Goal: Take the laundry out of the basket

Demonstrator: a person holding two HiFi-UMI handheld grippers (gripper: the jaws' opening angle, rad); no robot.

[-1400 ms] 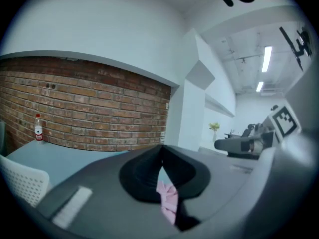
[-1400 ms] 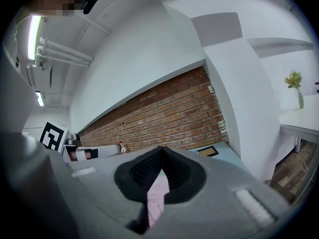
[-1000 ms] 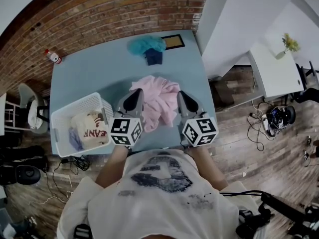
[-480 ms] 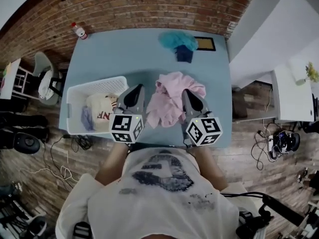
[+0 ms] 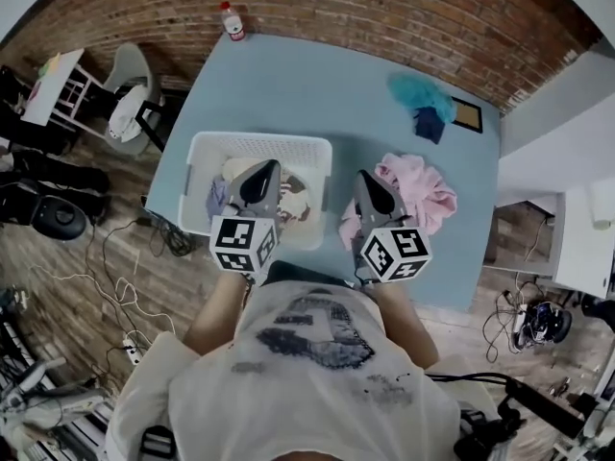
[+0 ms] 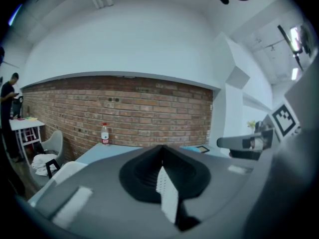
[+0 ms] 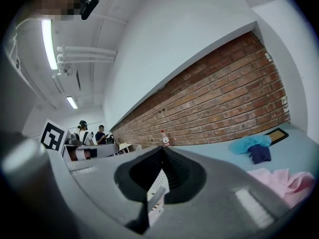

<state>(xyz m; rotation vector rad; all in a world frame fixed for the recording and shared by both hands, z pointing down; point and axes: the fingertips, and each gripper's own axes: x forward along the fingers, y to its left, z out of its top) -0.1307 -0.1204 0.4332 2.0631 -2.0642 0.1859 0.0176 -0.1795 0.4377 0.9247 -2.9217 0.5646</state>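
A white lattice basket (image 5: 258,146) stands at the near left of the blue table (image 5: 336,75). Inside it lie a cream printed garment (image 5: 294,196) and a bluish piece (image 5: 217,198). My left gripper (image 5: 261,170) hangs over the middle of the basket, shut and empty. Beside it, my right gripper (image 5: 369,180) is over the gap between the basket's right wall and a crumpled pink garment (image 5: 421,184) on the table; it too is shut and holds nothing. Both gripper views look level across the table at the brick wall, jaws pressed together.
A teal cloth (image 5: 419,91) and a dark blue cloth (image 5: 429,123) lie at the far right beside a small dark frame (image 5: 468,115). A bottle (image 5: 231,21) stands at the far left edge. A chair (image 5: 129,113) and cables are on the floor at left.
Both grippers have swung left together, from either side of the pink garment to the basket. The jaws stayed shut throughout.
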